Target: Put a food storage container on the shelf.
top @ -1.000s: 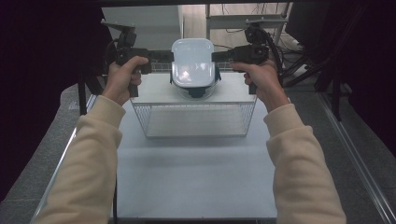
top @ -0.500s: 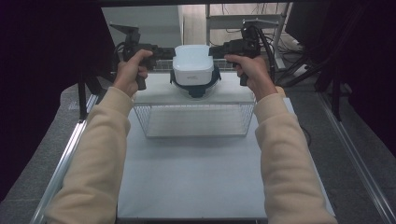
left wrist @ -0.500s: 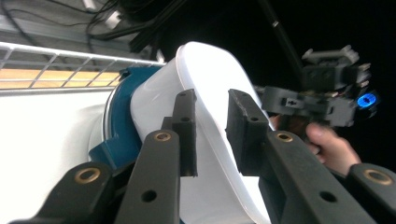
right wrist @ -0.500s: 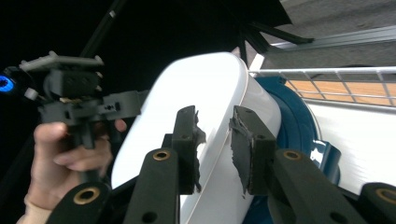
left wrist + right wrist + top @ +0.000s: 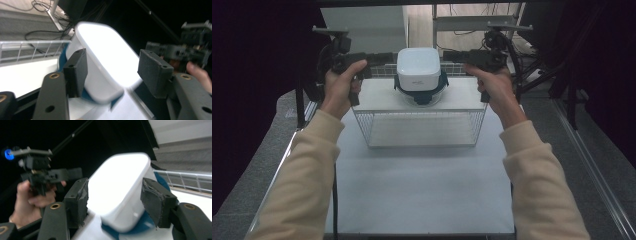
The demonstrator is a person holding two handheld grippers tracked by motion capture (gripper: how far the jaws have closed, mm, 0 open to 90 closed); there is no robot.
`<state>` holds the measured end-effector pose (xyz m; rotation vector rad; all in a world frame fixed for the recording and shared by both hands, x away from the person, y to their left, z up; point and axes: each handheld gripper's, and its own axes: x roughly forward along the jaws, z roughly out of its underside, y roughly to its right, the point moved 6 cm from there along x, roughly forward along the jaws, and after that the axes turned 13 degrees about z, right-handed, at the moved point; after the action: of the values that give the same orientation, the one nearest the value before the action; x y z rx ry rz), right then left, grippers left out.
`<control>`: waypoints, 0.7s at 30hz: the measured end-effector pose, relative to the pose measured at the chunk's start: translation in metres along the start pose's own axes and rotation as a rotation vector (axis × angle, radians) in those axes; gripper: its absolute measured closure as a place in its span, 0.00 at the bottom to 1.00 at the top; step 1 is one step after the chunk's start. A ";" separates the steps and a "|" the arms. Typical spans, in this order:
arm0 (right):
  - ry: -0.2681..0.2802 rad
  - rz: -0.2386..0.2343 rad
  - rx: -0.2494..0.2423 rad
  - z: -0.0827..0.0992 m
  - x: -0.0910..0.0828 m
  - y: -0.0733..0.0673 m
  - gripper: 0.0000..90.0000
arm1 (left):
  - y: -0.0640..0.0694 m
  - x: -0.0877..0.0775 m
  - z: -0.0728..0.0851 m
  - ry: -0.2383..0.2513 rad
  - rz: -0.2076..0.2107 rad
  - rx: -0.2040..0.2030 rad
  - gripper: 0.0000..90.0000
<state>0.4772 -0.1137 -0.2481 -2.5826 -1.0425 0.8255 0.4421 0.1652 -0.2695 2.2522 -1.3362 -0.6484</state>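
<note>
a white table (image 5: 422, 200) fills the near and middle of the scene, and on its far half stands a wire basket (image 5: 419, 127) turned upside down, its flat white top facing up. on the far part of that top, about midway between left and right, sits the white box (image 5: 418, 68), a rounded white block resting in a dark blue base over a clear bowl-like part. two cream sleeves reach in from the near edge, one on each side of the basket. the left gripper (image 5: 384, 59) is held level at the left of the white box, pointing right toward it; its jaws have just been opening and now stand released, and in the left gripper view the white box (image 5: 105, 67) lies between the two pads with a gap at the right pad, while contact at the left pad (image 5: 76, 71) cannot be told through the blur. the right gripper (image 5: 451, 56) is held level at the right of the white box, pointing left; its jaws have also just been opening and stand released, with the white box (image 5: 120, 195) between the pads in the right gripper view and no pad pressing on it.
</note>
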 end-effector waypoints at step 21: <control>-0.065 0.092 -0.260 0.183 -0.056 0.029 0.31 | 0.010 -0.036 0.199 -0.193 -0.113 0.131 0.33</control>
<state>0.3536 -0.1724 -0.3854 -2.8561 -1.1241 0.8510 0.3021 0.1671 -0.4153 2.4357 -1.3846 -0.8593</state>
